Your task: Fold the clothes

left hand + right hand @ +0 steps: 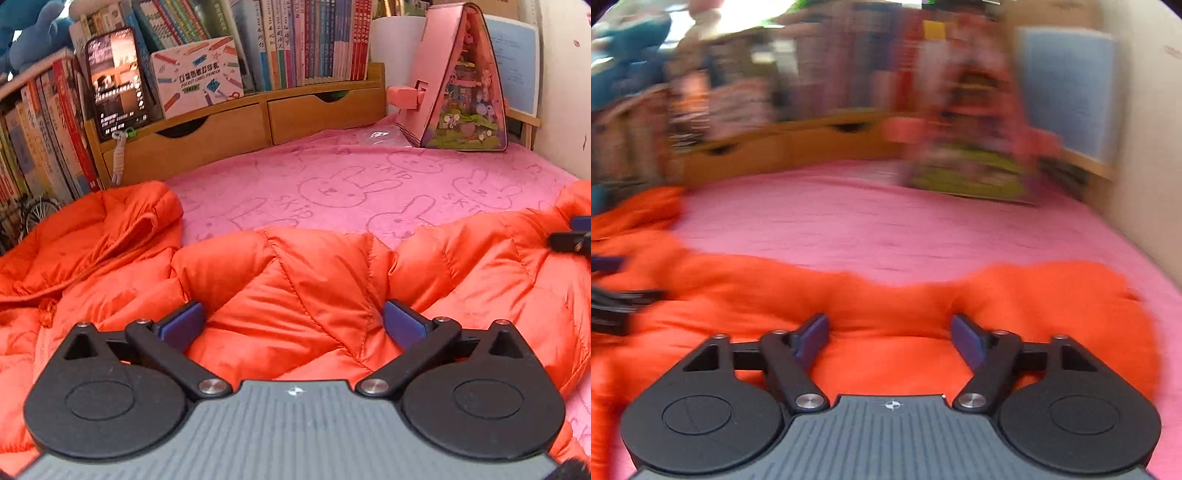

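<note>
An orange quilted puffer jacket [295,288] lies spread across the pink rabbit-print blanket [332,184], its hood or collar bunched at the left [122,210]. My left gripper [291,319] sits low on the jacket with its jaws wide apart and a puffy fold bulging between the blue pads [183,319]. The right wrist view is blurred. There my right gripper [890,338] stands over the jacket [886,295] with its jaws partly apart and orange fabric between the pads [966,338]; a grip does not show. Each gripper's tip shows at the edge of the other's view.
A wooden desk shelf with two drawers [258,122] holds rows of books behind the blanket. A phone [118,79] leans there beside a white box [199,74]. A pink triangular toy house [458,85] stands at the back right, near a white wall [565,92].
</note>
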The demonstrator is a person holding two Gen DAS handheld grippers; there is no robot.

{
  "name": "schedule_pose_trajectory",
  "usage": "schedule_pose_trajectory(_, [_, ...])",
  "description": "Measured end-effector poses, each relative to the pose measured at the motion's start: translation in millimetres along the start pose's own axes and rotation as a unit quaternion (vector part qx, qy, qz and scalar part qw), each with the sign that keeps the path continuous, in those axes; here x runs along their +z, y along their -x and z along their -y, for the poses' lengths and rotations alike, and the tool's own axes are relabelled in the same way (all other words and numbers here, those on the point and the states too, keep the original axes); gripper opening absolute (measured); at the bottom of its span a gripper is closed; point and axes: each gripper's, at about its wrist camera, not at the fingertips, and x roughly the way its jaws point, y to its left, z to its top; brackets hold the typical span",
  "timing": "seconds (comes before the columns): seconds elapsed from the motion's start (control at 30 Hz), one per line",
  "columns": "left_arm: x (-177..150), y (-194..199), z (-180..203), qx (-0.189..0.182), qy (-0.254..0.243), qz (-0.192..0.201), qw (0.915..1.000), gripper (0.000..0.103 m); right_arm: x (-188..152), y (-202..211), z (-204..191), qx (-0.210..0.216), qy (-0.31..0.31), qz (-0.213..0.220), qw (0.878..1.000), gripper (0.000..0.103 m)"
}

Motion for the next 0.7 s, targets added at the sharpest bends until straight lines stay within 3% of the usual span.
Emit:
schedule_pose_trajectory(0.1, [0.4,-0.3,-1.1,-0.002,0.003,-0.001,1.0,0.103,-5.7,0.9,49.6,-0.068,-0.032,0.005,0.997,0.03])
schedule_pose_trajectory(0.2, [0.3,-0.6,-1.1,-0.002,0.004,-0.001,1.0,0.103,-12.6,7.7,82.6,-0.161,-0.042,0.01,0.986,0.032])
schedule_pose_trajectory(0.27, [0.0,-0.7,-1.3,-0.002,0.004,-0.001,1.0,0.103,-14.4,13.8,85.5,-0.202,-0.056,0.012,0.978,0.034])
schedule_pose_trajectory(0.3, [-0.2,-0.8,-1.5,-0.002,0.004,-0.001,1.0,0.103,-14.3,16.6,80.4,-0.225,-0.059,0.014,0.972,0.046])
schedule_pose_trajectory(0.33, [-0.3,-1.0,-1.4,-0.002,0.004,-0.001,1.0,0.103,-13.5,18.9,67.6,-0.246,-0.049,0.022,0.968,0.049])
schedule_pose_trajectory(0.4, [-0.6,-1.2,-1.2,-0.001,0.004,0.0,1.0,0.103,-11.9,25.8,38.6,-0.219,-0.023,0.053,0.974,0.053])
schedule_pose_trajectory(0.53, [-1.2,-1.6,-1.1,0.0,0.004,0.001,1.0,0.103,1.0,28.4,-37.3,-0.074,0.018,0.081,0.994,0.062])
schedule_pose_trajectory(0.63, [-1.9,1.3,-1.4,0.011,0.007,0.01,0.9999,0.103,13.6,17.5,-92.4,0.03,0.046,0.075,0.996,0.064])
schedule_pose_trajectory(0.7, [-2.2,6.3,-4.3,0.019,0.018,0.025,0.9993,0.1,17.8,8.3,-116.8,0.061,0.062,0.064,0.994,0.064])
